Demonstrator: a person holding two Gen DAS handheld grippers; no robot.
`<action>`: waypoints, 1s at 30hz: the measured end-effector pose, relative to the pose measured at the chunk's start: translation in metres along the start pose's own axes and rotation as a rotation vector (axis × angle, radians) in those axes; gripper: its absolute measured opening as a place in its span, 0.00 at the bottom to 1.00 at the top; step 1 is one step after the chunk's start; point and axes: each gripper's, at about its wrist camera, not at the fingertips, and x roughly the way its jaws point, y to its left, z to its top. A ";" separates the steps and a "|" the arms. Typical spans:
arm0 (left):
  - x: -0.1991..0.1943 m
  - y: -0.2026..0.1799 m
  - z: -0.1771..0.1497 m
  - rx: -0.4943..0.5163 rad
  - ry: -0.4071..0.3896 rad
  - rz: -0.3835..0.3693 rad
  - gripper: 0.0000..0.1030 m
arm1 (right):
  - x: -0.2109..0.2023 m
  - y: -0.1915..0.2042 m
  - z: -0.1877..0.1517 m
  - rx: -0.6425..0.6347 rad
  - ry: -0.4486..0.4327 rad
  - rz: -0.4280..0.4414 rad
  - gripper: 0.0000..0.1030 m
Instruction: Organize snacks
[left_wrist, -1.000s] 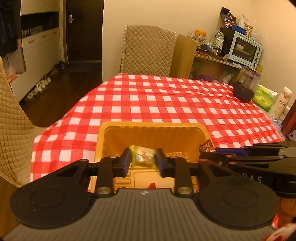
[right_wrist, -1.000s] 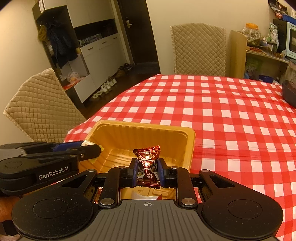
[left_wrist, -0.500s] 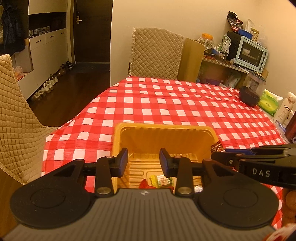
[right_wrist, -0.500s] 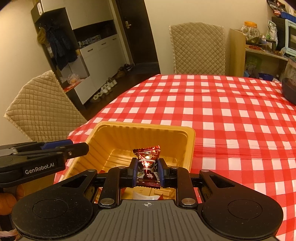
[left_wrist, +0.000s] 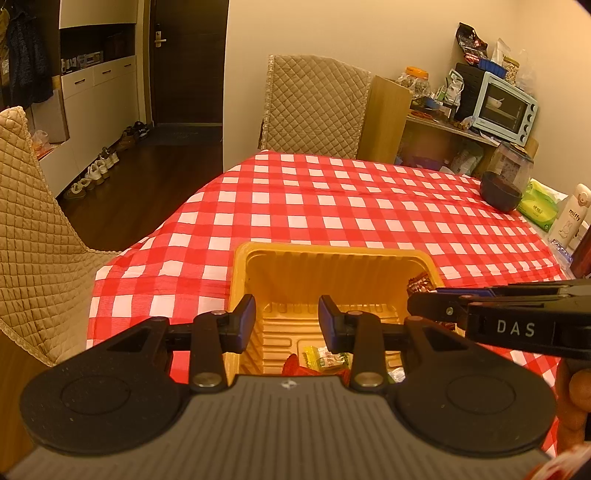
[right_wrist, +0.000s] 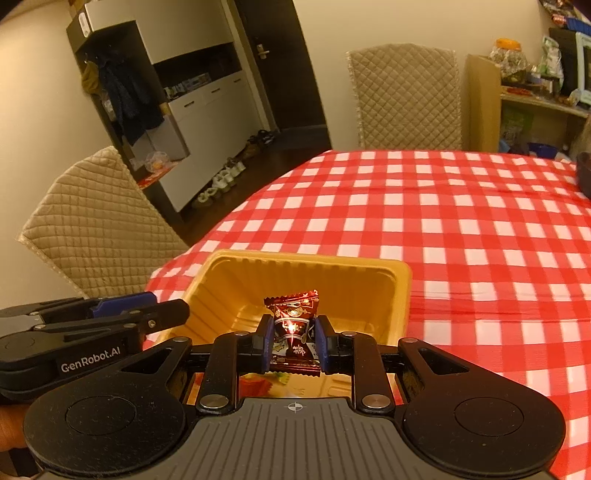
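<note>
Both grippers hover over the yellow plastic tray (right_wrist: 400, 295).
The right gripper (right_wrist: 294, 339) pinches a dark-red wrapped candy (right_wrist: 293, 326); the left gripper (left_wrist: 287, 321) stands spread, holding nothing.

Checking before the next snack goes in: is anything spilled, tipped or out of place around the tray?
Nothing stands out. The yellow tray sits flat on the checked tablecloth with wrapped snacks inside it. The right gripper holds a dark red candy over the tray; the left gripper is empty.
</note>
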 end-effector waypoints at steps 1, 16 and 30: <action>0.000 0.001 0.000 -0.001 0.002 0.005 0.33 | 0.001 -0.001 0.001 0.012 -0.003 0.009 0.31; -0.020 -0.006 0.001 -0.004 -0.018 0.047 0.84 | -0.039 -0.036 -0.009 0.135 -0.038 -0.076 0.54; -0.086 -0.041 -0.013 0.004 -0.021 0.054 1.00 | -0.114 -0.029 -0.040 0.129 -0.048 -0.117 0.74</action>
